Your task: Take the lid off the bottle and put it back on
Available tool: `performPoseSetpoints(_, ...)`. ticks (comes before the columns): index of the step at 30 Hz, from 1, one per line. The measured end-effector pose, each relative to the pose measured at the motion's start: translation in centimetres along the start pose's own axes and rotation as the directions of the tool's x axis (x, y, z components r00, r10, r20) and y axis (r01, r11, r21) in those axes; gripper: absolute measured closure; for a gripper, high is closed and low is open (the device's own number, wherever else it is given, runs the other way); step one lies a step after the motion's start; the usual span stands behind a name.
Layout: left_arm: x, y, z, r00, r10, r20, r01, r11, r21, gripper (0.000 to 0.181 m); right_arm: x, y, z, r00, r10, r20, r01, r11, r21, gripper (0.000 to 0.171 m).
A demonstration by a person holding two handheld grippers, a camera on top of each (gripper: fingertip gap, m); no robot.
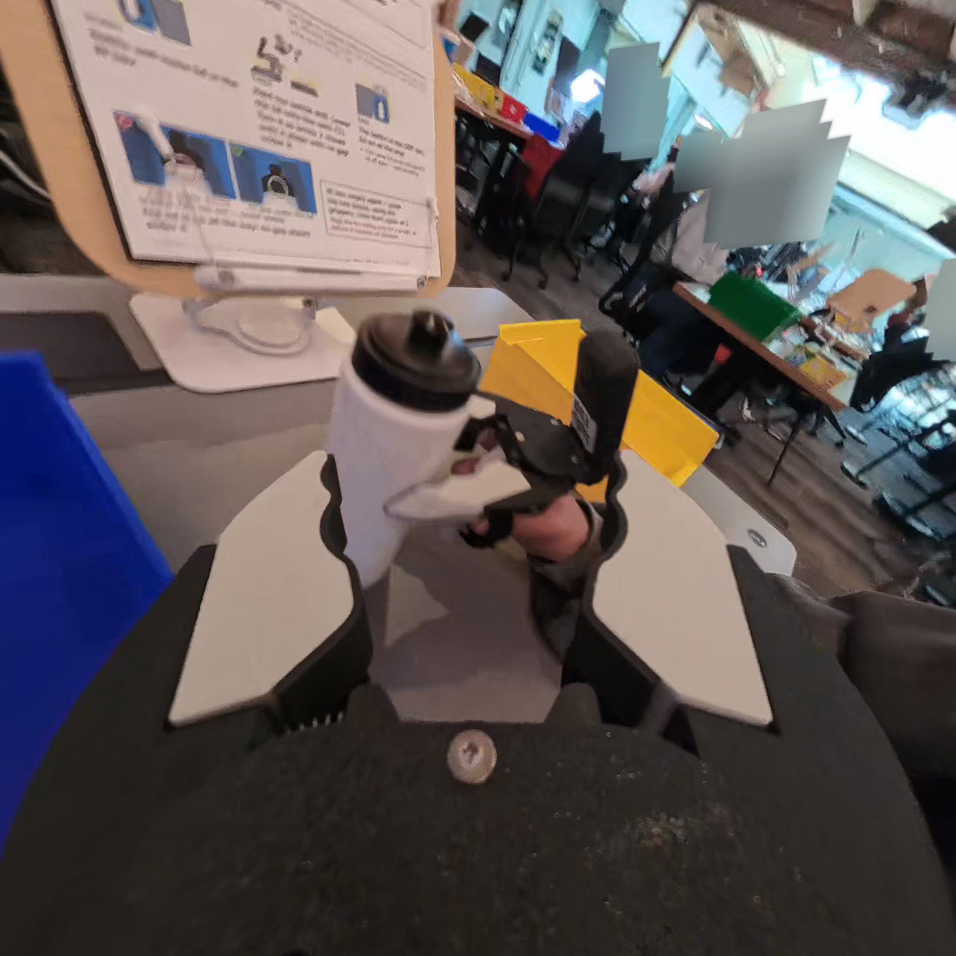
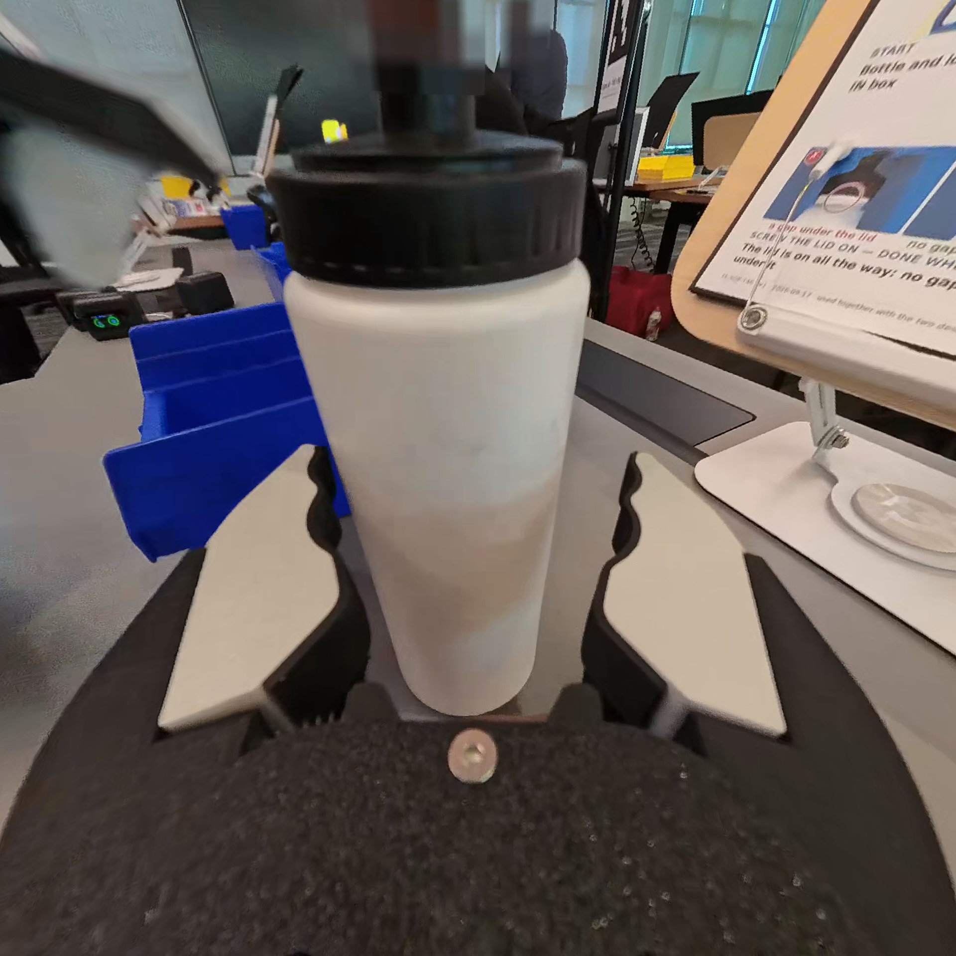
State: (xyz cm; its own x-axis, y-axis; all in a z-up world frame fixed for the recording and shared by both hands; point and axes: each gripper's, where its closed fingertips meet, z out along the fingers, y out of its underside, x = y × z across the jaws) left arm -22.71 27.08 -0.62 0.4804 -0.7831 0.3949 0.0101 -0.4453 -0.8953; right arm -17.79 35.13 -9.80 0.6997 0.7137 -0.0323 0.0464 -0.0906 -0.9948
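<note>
Right claw (image 2: 471, 517) spread around bottle (image 2: 445, 465) standing on surface (image 2: 77, 543), not gripping yet, left claw (image 1: 471, 517) wide too, empty, lid (image 2: 424, 217) screwed on, so whole unscrew-and-replace job apparently ahead.

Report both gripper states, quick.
Left gripper: open, empty.
Right gripper: open around the bottle, not clamped.

A grey table (image 2: 77, 414) carries the white bottle (image 2: 445, 465), a blue bin (image 2: 217, 414) to its left, a yellow bin (image 1: 667, 429), and a white stand (image 2: 807, 491) at far right.
</note>
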Motion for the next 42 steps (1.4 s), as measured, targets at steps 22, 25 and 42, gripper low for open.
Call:
performPoseSetpoints(22, 3.7, 14.6, -3.7, 0.996, 0.058, 0.064, -0.051, 0.993, -0.104, 0.101, 2.0, -18.4, -15.6, 0.879, -0.283, -0.384, 0.292, 0.956, -0.036, 0.090)
performPoseSetpoints(25, 4.4, 14.7, -3.5, 0.998, 0.049, 0.037, -0.044, 0.992, -0.118, 0.102, 4.5, -21.8, -22.6, 0.763, -0.382, -0.522, 0.366, 0.920, -0.138, 0.090)
performPoseSetpoints(42, 5.6, 16.0, -2.7, 1.000, 0.019, -0.010, -0.021, 0.984, -0.178, 0.103, 24.2, -1.0, -36.0, 0.421, -0.843, 0.334, 0.359, -0.183, -0.915, 0.091)
